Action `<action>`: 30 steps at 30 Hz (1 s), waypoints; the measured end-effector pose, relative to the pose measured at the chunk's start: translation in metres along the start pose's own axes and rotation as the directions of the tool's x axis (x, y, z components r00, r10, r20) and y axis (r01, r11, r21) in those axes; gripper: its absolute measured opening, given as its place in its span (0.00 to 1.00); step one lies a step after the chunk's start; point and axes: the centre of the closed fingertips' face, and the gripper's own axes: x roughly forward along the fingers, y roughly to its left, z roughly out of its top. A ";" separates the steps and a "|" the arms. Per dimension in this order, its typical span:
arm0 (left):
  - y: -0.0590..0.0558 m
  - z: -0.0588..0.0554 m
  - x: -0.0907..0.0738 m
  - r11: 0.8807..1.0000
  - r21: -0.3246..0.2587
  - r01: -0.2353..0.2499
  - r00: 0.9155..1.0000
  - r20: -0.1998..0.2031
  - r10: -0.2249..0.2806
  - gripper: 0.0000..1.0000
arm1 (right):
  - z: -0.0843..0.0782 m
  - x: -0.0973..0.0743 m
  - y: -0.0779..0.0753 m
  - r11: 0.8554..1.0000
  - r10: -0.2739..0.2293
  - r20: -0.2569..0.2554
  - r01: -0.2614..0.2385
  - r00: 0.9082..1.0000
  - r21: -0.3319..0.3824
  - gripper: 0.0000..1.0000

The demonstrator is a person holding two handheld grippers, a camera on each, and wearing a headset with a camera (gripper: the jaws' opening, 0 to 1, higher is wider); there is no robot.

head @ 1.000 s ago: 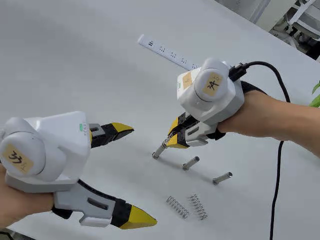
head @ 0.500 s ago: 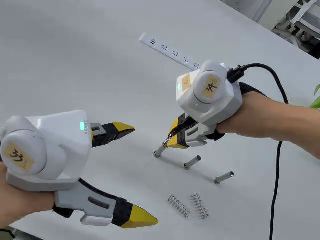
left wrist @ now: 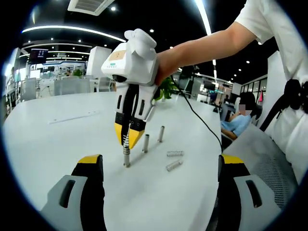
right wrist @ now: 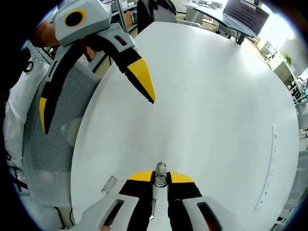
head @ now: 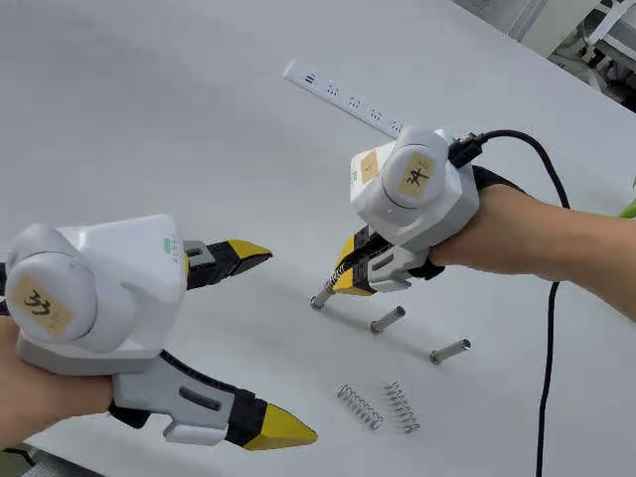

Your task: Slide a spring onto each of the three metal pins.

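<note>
White tabletop (head: 149, 119) is seen beneath both grippers. The right gripper (head: 343, 280) is held over the end of a row of three metal pins, its yellow-tipped jaws pressed together on a spring (left wrist: 126, 141) — the coil hangs down from the tips, and its lower end meets the top of the first pin (left wrist: 127, 158), which stands upright. Whether the coil is already threaded over that pin cannot be told. The second pin (left wrist: 145, 143) and the third pin (left wrist: 161, 134) are stood beside it in line, both bare.

A loose spring (head: 359, 407) and a second loose spring (head: 401, 406) are laid flat on the table near the pins, close together but apart. The left gripper (head: 290, 346) is held above the table, well apart from the pins — its jaws are spread wide. A white power strip (head: 343, 96) is laid farther back, and a black cable (head: 550, 298) is run from the right gripper.
</note>
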 end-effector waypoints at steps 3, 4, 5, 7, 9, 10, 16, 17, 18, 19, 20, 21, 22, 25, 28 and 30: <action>0.000 -0.001 0.000 1.000 -0.006 -0.001 1.000 0.000 0.001 0.99 | 0.000 0.002 0.000 1.000 0.002 -0.001 -0.002 1.000 -0.004 0.07; 0.001 -0.001 0.000 1.000 -0.007 -0.002 1.000 -0.001 0.002 0.98 | 0.000 0.003 0.000 1.000 0.003 0.000 -0.003 1.000 -0.003 0.07; 0.001 -0.001 -0.001 1.000 -0.005 -0.002 1.000 -0.002 0.002 0.98 | 0.000 0.004 0.000 1.000 0.004 0.000 -0.004 1.000 -0.002 0.07; 0.001 -0.001 -0.001 1.000 -0.008 -0.002 1.000 -0.002 0.002 0.98 | 0.000 0.006 0.000 1.000 0.005 -0.001 -0.005 1.000 -0.002 0.07; 0.001 -0.001 -0.001 1.000 -0.009 -0.003 1.000 0.000 0.003 0.98 | 0.000 0.007 -0.001 1.000 0.007 0.000 -0.007 1.000 -0.001 0.07; 0.001 -0.001 -0.001 1.000 -0.009 -0.003 1.000 0.001 0.003 0.98 | -0.001 0.008 -0.001 1.000 0.009 0.000 -0.009 1.000 0.000 0.07; 0.002 -0.001 -0.001 1.000 -0.013 -0.003 1.000 0.004 0.003 0.98 | -0.002 0.014 -0.001 1.000 0.015 -0.007 -0.015 1.000 -0.008 0.07; 0.003 -0.001 -0.001 1.000 -0.014 -0.003 1.000 0.005 0.003 0.98 | -0.002 0.015 0.000 1.000 0.017 -0.008 -0.017 1.000 -0.009 0.07; 0.003 0.000 -0.001 1.000 -0.016 -0.003 1.000 0.005 0.003 0.98 | -0.002 0.016 0.000 1.000 0.018 -0.009 -0.018 1.000 -0.011 0.07; 0.003 -0.001 -0.001 1.000 -0.017 -0.004 1.000 0.006 0.004 0.98 | -0.002 0.016 0.000 1.000 0.018 -0.009 -0.018 1.000 -0.012 0.07; 0.003 -0.001 -0.001 1.000 -0.017 -0.004 1.000 0.006 0.004 0.98 | -0.002 0.018 0.000 1.000 0.018 -0.011 -0.019 1.000 -0.014 0.07; 0.004 -0.001 -0.001 1.000 -0.017 -0.004 1.000 0.006 0.004 0.98 | -0.002 0.018 -0.001 1.000 0.018 -0.010 -0.018 1.000 -0.015 0.07; 0.004 -0.001 -0.001 1.000 -0.019 -0.004 1.000 0.006 0.004 0.98 | -0.002 0.019 -0.001 1.000 0.017 -0.010 -0.017 1.000 -0.014 0.07; 0.003 -0.002 -0.001 1.000 -0.021 -0.002 1.000 0.005 0.002 0.98 | -0.003 0.023 0.000 1.000 0.020 -0.015 -0.020 1.000 -0.019 0.07; 0.003 -0.002 -0.001 1.000 -0.025 -0.003 1.000 0.006 0.003 0.97 | -0.004 0.026 0.000 0.999 0.021 -0.021 -0.022 1.000 -0.024 0.07; 0.004 -0.002 -0.001 1.000 -0.027 -0.004 1.000 0.007 0.004 0.97 | -0.004 0.027 0.000 1.000 0.022 -0.020 -0.023 1.000 -0.021 0.07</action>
